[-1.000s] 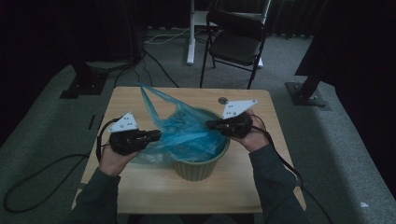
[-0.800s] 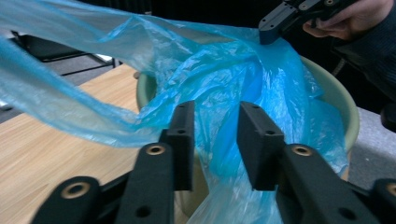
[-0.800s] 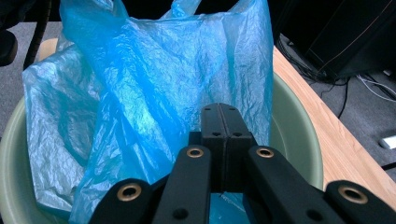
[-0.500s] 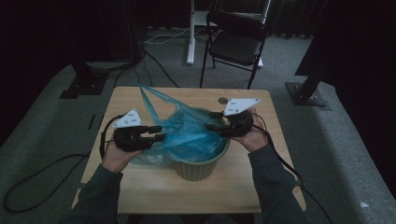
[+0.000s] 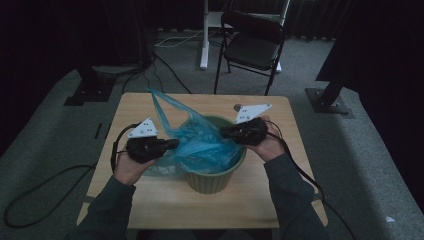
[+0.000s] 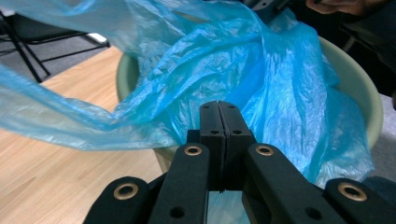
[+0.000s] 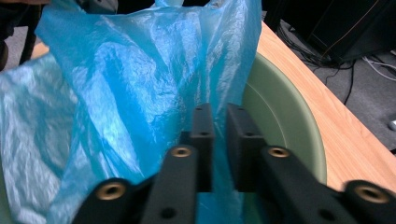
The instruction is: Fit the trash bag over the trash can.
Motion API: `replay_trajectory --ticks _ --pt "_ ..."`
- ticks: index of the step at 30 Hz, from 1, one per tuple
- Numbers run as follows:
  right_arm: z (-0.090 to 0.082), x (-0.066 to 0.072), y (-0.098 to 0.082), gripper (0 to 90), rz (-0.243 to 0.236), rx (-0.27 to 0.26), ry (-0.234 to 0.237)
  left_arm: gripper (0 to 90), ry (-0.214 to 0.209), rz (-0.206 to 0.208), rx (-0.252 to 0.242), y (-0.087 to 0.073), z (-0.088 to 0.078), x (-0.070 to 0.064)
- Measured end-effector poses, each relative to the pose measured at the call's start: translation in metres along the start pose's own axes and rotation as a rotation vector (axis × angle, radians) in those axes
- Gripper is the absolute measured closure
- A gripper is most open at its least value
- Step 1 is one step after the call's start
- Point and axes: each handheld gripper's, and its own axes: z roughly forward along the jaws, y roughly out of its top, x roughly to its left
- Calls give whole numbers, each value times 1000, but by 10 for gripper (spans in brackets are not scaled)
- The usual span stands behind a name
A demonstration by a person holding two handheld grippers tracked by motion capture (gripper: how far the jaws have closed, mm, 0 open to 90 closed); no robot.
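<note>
Blue bag [image 6: 261, 79] past closed left gripper [image 6: 219, 106] tips, maybe pinched

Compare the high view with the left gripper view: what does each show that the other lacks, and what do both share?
High view: the chair and the whole table. Left gripper view: a close look at the left tongs, their jaws just closed together; whether bag film is pinched between them I cannot tell. Both: the blue bag in the green bowl.
</note>
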Motion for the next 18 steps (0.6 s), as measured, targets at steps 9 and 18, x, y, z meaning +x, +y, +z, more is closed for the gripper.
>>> replay_trajectory --ticks 9,18 --pt "-16 5 -10 900 -19 13 -26 896 27 -78 -10 -15 -11 11" --pt "-28 1 -26 900 5 20 -49 895 38 -129 -5 -23 -16 19"
